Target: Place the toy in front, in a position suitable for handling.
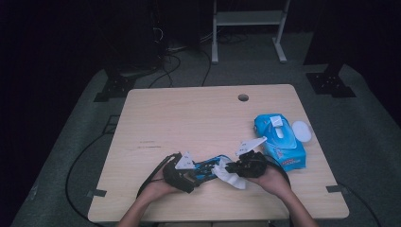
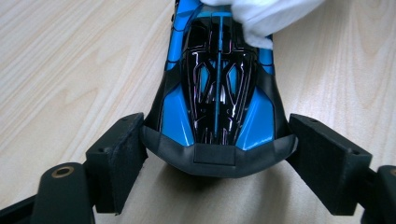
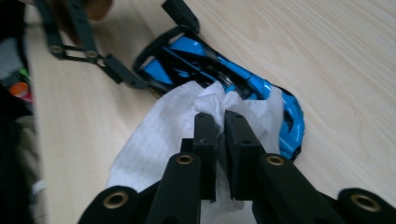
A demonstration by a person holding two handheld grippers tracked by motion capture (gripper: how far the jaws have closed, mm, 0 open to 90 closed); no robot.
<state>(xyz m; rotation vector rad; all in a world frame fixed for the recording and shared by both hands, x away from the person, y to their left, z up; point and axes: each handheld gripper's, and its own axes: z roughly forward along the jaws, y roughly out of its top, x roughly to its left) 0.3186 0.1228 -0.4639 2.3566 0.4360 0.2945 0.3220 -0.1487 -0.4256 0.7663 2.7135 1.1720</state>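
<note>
Toy car (image 2: pixel 219 88) blue and black on table (image 1: pixel 189 118) — left gripper (image 2: pixel 219 161) jaws clamping its end, right gripper (image 3: pixel 220 140) jaws pinching white wipe (image 3: pixel 159 135) against it

Wooden table (image 1: pixel 198 118), grey carpet (image 1: pixel 359 127), darkness

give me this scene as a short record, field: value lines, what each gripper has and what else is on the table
surface: wooden table
left gripper: jaws clamped on the sides of one end of the blue toy car
right gripper: shut on white wipe, wipe pressed on the car's top
car position: on the table near the front edge, between the two hands
wipes pack: blue, lid open, at the table's right side
likely activity: wiping the car
</note>
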